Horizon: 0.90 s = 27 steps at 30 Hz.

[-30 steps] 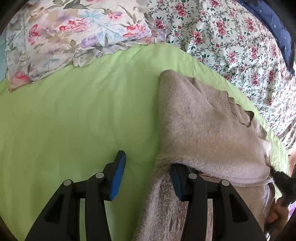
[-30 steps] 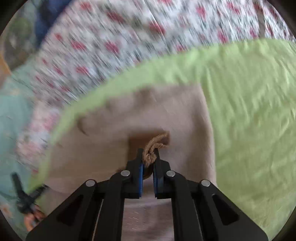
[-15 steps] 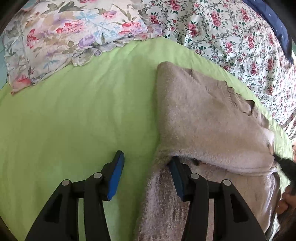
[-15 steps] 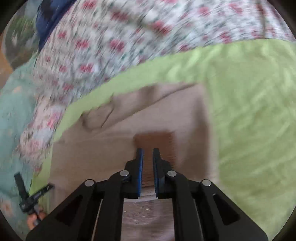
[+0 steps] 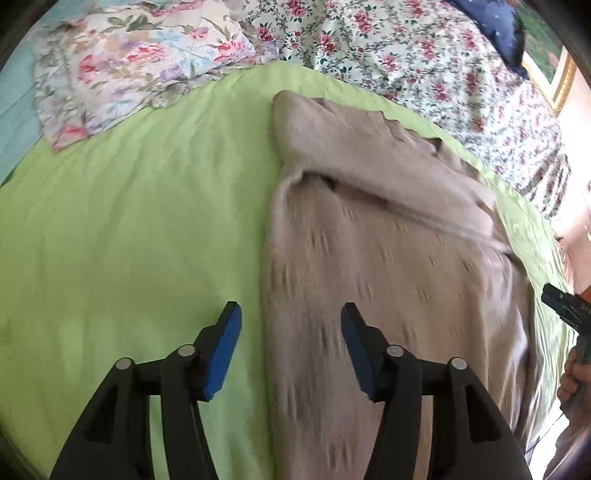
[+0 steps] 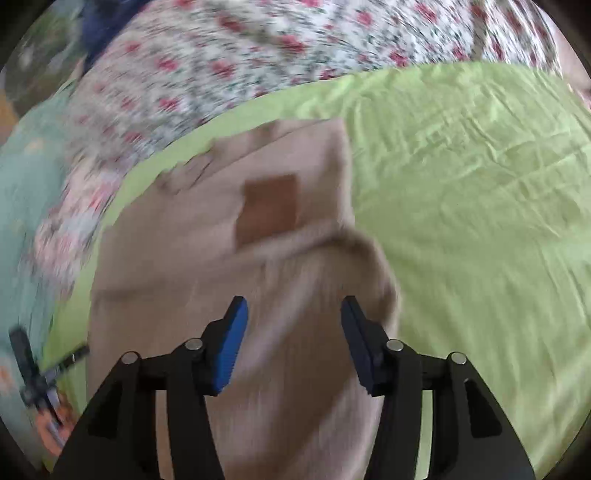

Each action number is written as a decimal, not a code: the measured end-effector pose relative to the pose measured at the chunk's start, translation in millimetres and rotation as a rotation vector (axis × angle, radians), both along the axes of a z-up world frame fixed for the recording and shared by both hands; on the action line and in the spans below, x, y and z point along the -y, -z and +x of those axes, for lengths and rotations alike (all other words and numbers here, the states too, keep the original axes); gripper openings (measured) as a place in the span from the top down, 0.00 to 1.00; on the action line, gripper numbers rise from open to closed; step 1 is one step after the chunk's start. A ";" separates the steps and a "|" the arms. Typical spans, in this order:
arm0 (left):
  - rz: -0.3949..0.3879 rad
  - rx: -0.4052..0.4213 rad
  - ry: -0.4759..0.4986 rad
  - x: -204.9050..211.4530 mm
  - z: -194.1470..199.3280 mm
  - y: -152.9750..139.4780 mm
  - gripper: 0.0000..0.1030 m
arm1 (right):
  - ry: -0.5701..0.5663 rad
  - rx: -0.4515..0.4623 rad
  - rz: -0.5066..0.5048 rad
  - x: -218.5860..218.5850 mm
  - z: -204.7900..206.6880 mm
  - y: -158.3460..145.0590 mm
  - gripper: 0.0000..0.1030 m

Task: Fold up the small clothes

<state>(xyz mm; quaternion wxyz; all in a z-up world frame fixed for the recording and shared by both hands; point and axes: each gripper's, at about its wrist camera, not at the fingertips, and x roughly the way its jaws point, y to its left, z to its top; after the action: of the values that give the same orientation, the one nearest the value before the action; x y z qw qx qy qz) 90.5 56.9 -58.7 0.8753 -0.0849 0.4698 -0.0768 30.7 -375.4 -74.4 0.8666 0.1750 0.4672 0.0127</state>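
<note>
Left wrist view: left gripper [image 5: 291,345] has its blue-padded fingers [image 5: 224,350] spread wide, nothing between them, hovering over the near left edge of a beige knit sweater [image 5: 388,266]. One finger sits over the green bed sheet [image 5: 129,229], the other over the knit. Sweater lies flat on the sheet toward the right side of the bed, its top part folded down over the body, fold line running diagonally across; scalloped collar edge visible near the far end. Floral pillow [image 5: 122,70] rests at the far left corner of the bed, floral quilt [image 5: 424,62] bunched along the far edge with a dark blue cloth [image 5: 491,33] on top of it. Right gripper shows as a black tip at the right edge of this view [image 5: 565,306], held in a hand [image 5: 574,376]. Right wrist view, motion-blurred: right gripper [image 6: 293,343] also has fingers [image 6: 231,347] wide apart, holding nothing, above the sweater [image 6: 207,295]. Brown rectangular patch [image 6: 269,210] sits on the folded-over part, beyond the fingers. Green sheet [image 6: 480,221] fills the right side, quilt [image 6: 258,55] along the far edge. Left gripper appears small and blurred at the lower left [image 6: 37,380].
</note>
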 end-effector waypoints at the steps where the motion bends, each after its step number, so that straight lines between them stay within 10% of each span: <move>1: -0.002 -0.002 -0.004 -1.5 -10.2 -0.4 0.42 | -0.009 0.000 -0.009 -4.4 -12.9 -1.7 0.47; 18: 0.015 -0.077 0.093 18.9 -164.3 22.0 0.36 | -0.189 -0.123 -0.449 -89.9 -148.6 36.5 0.49; 20: 0.003 -0.082 0.099 17.5 -170.0 23.2 0.36 | -0.157 -0.118 -0.427 -69.2 -155.3 26.8 0.86; 27: -0.066 -0.108 0.166 9.4 -174.2 30.2 0.31 | -0.034 -0.086 -0.041 24.1 -184.7 9.0 0.89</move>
<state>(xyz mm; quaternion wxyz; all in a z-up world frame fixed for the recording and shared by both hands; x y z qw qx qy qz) -83.7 47.5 -88.9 0.8360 -0.0785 0.5191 -0.1598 -154.0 -399.5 -83.4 0.8487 0.1497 0.5072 0.0103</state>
